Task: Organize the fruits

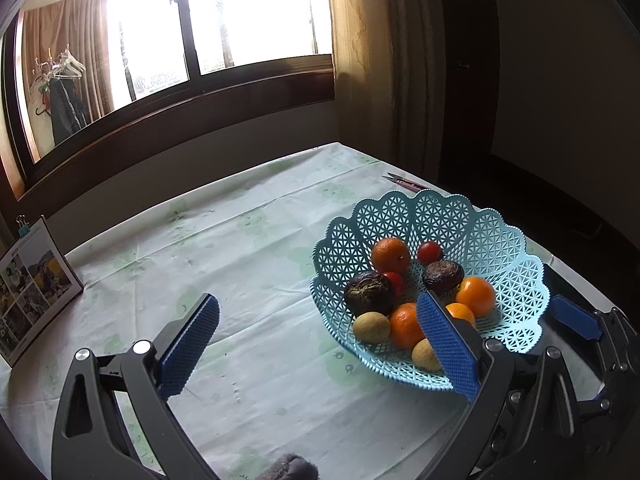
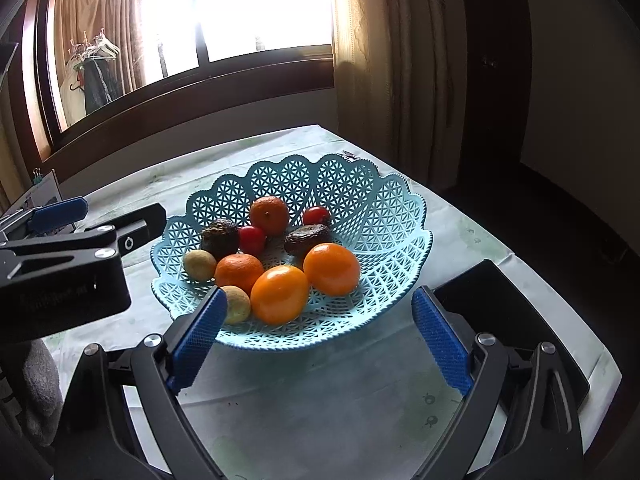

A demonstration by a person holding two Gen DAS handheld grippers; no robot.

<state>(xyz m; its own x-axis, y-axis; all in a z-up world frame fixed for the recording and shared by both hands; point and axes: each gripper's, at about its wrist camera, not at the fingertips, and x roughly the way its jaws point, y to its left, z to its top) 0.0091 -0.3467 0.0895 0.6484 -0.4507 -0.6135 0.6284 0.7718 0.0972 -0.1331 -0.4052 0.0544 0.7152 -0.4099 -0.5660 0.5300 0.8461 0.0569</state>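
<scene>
nearest the right wrist camera, the right gripper [image 2: 320,332] hangs with its blue-padded fingers [image 2: 199,336] spread wide apart and nothing between them, just short of the near rim of the light blue lattice basket [image 2: 384,216]. the basket sits on a pale green-patterned tablecloth [image 2: 320,400] and holds all the fruit in sight: four oranges, the largest pair [image 2: 332,269] at about 6 o'clock in the bowl, one orange [image 2: 269,210] toward 12 o'clock, two small red fruits [image 2: 252,239], two dark wrinkled ones that may be avocados [image 2: 308,238], and two small yellowish-green fruits [image 2: 200,265] at about 8 o'clock. in the left wrist view, the left gripper [image 1: 316,332] is likewise parted and empty above bare cloth, the basket at its 2 o'clock with one finger overlapping the rim. a clipped photo card [image 1: 34,292] stands at 9 o'clock by the table edge.
</scene>
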